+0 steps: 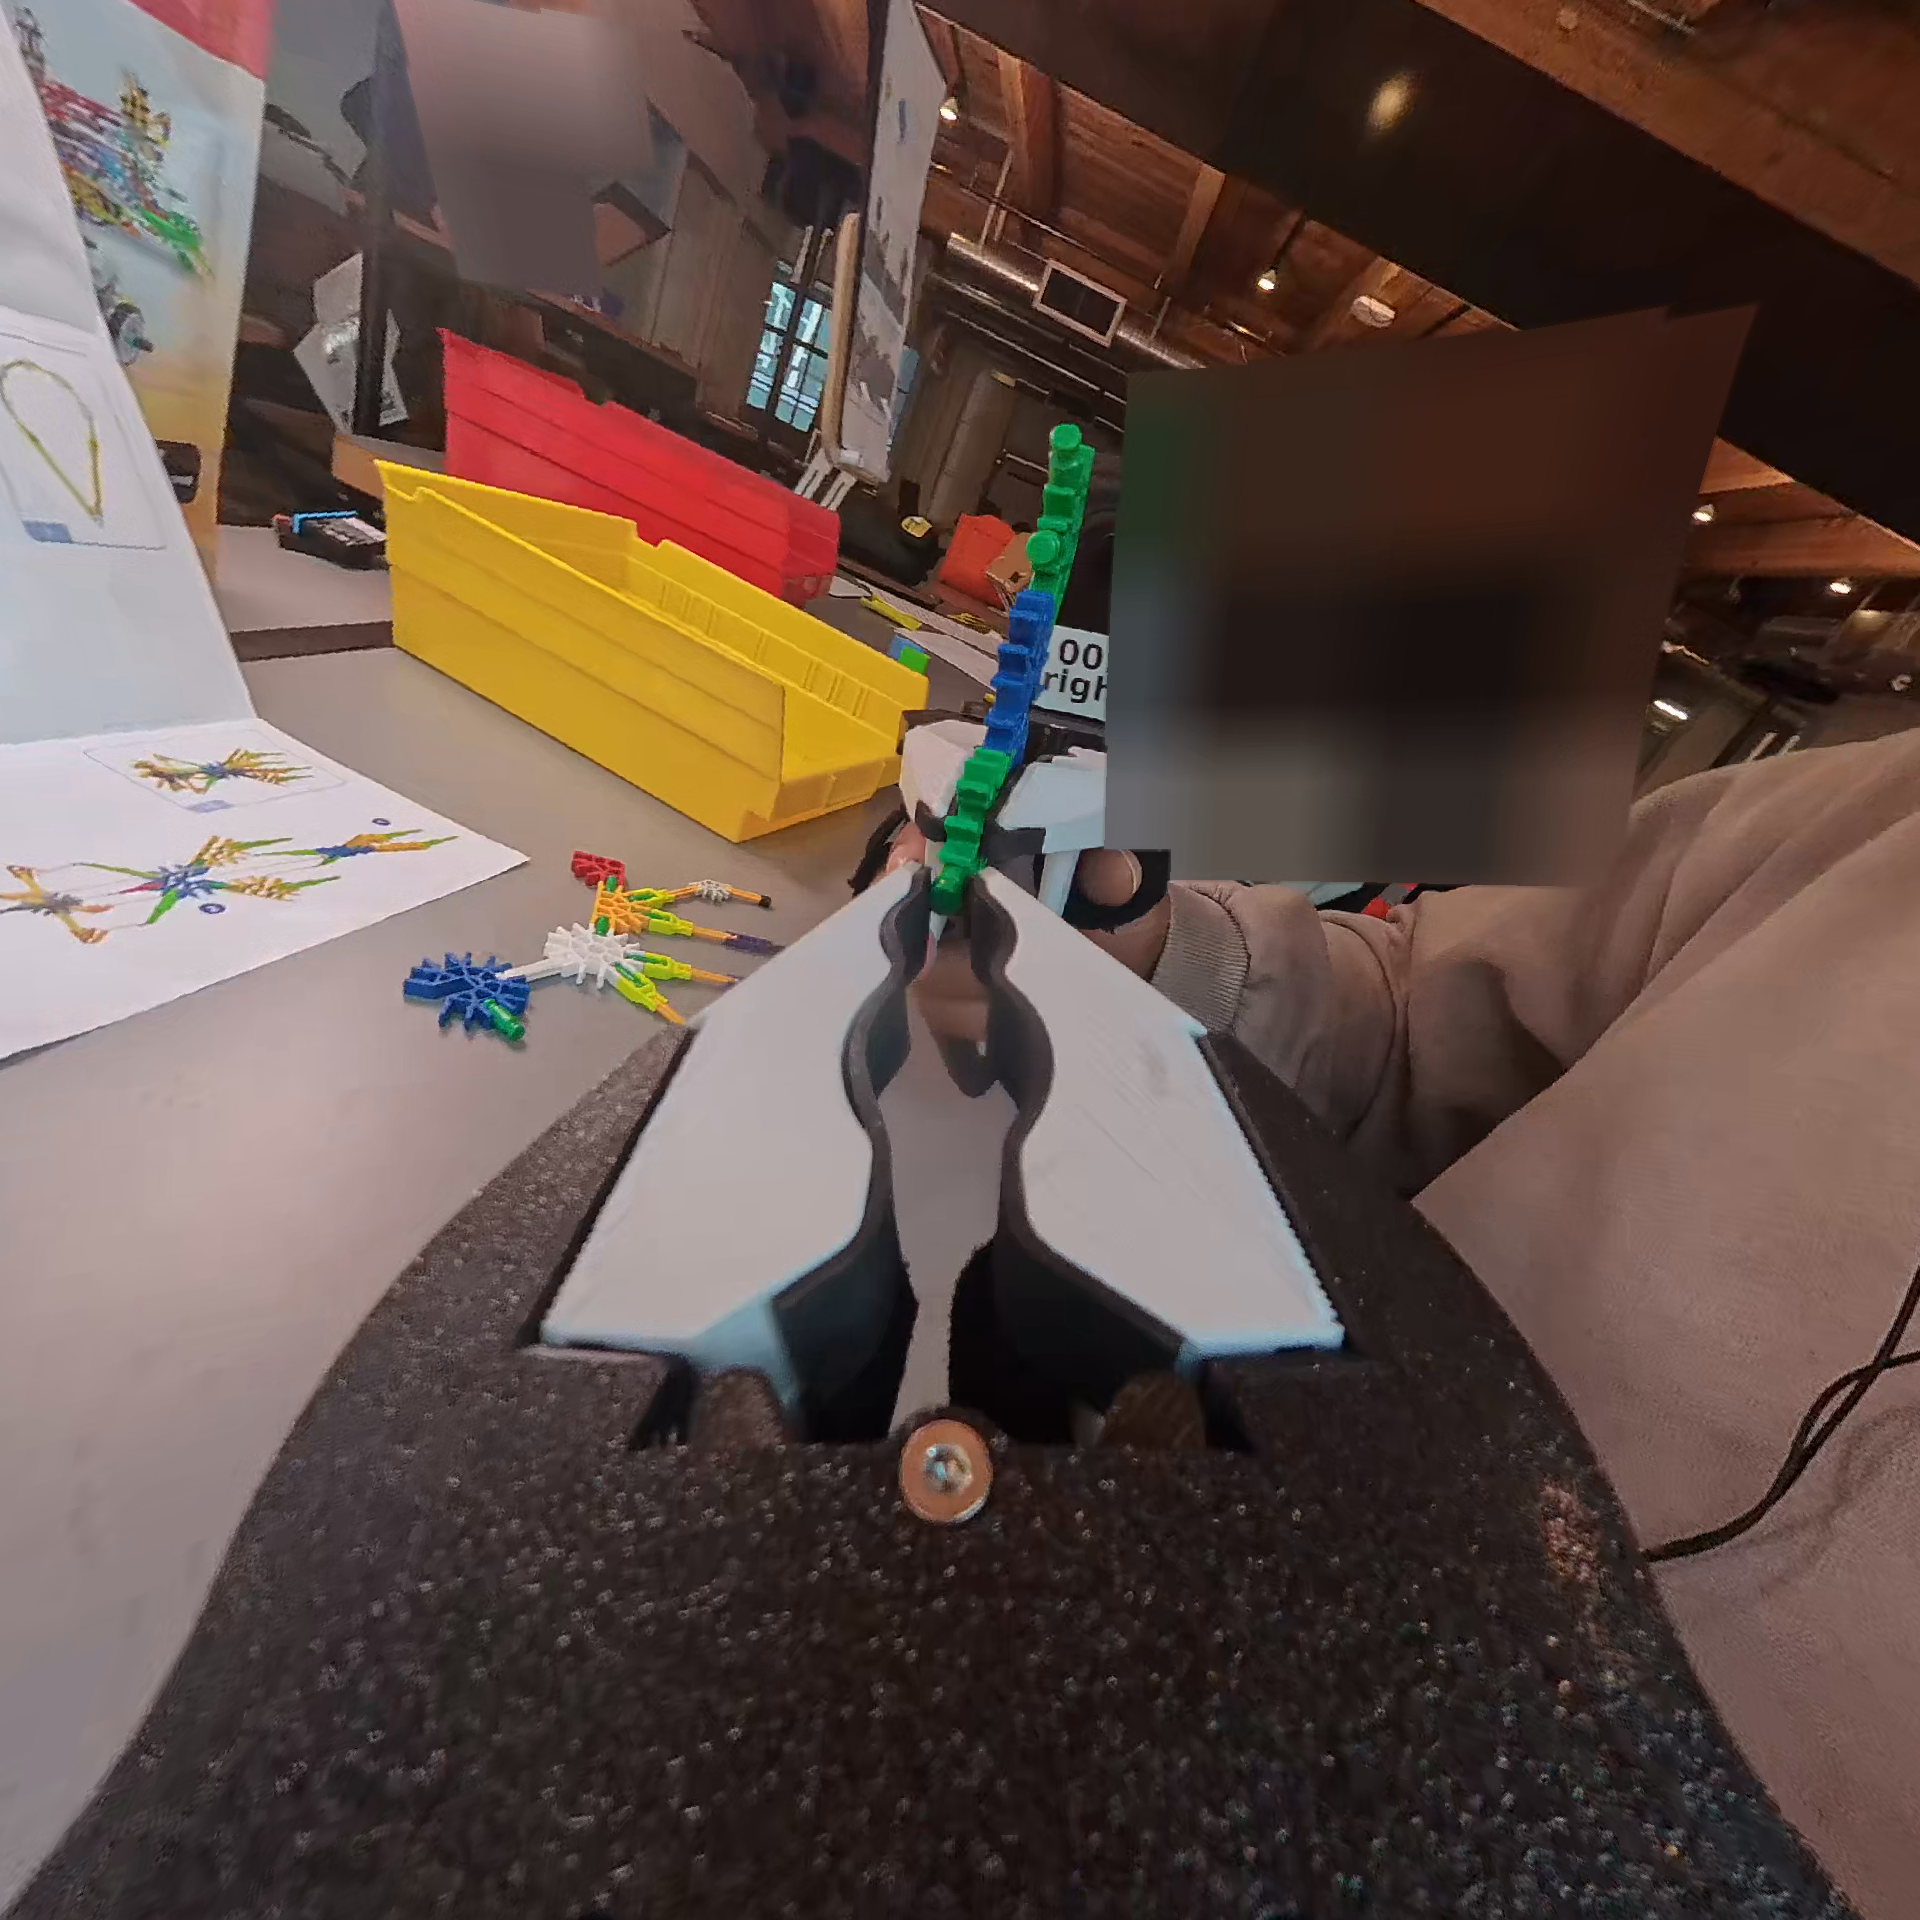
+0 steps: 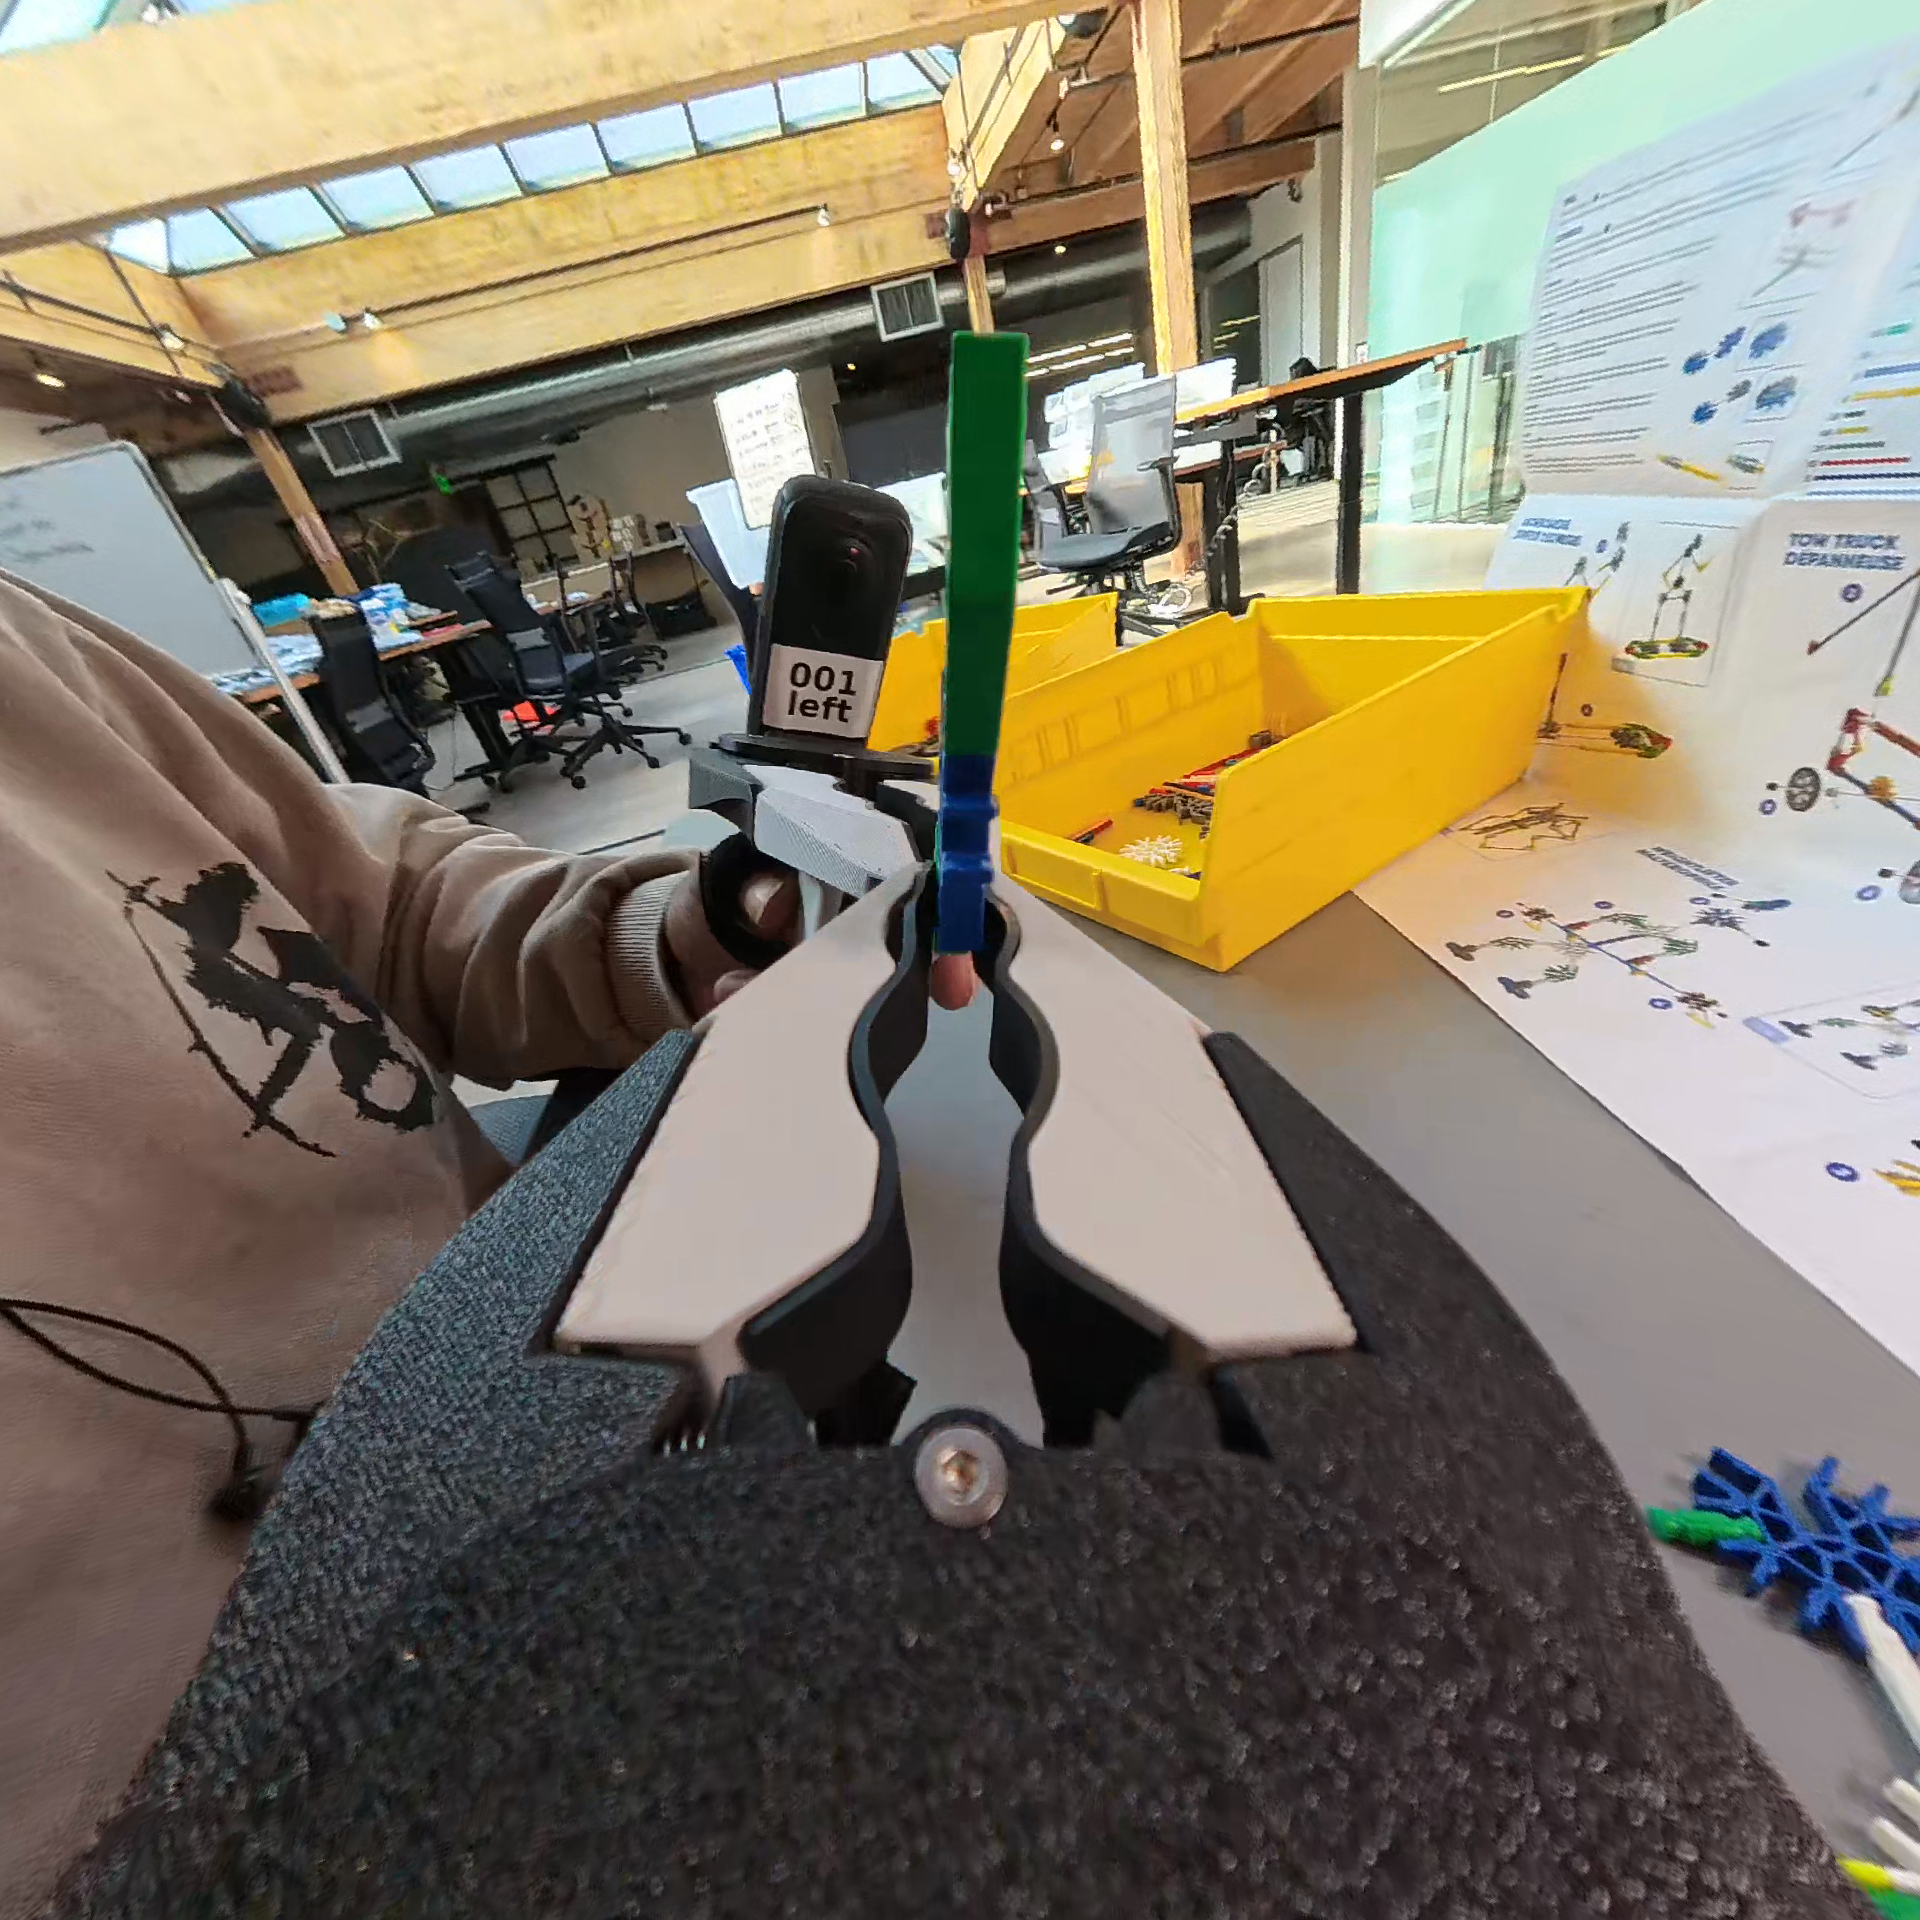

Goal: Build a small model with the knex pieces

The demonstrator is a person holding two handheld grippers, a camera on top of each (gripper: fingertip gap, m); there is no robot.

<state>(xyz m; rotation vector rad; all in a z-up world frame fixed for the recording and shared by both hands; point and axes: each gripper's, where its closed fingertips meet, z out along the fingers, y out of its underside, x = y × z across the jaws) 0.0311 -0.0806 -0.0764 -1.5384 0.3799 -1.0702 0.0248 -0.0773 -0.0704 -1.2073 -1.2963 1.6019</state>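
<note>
My left gripper is shut on the bottom green link of a chain of green and blue plastic links that stands up from its tips. My right gripper is shut on the blue part of the same chain, with the green links rising above it. The two grippers face each other closely. The right gripper's white body shows just behind the chain in the left wrist view. The left gripper with its black camera shows behind the chain in the right wrist view. A hand holds each one.
On the grey table lie a small build of blue, white, yellow and orange rod-and-connector pieces, paper instruction sheets, a yellow bin holding loose parts, and a red bin. A person's beige sleeve is close by. Less than 4 cm separates the two grippers' tips.
</note>
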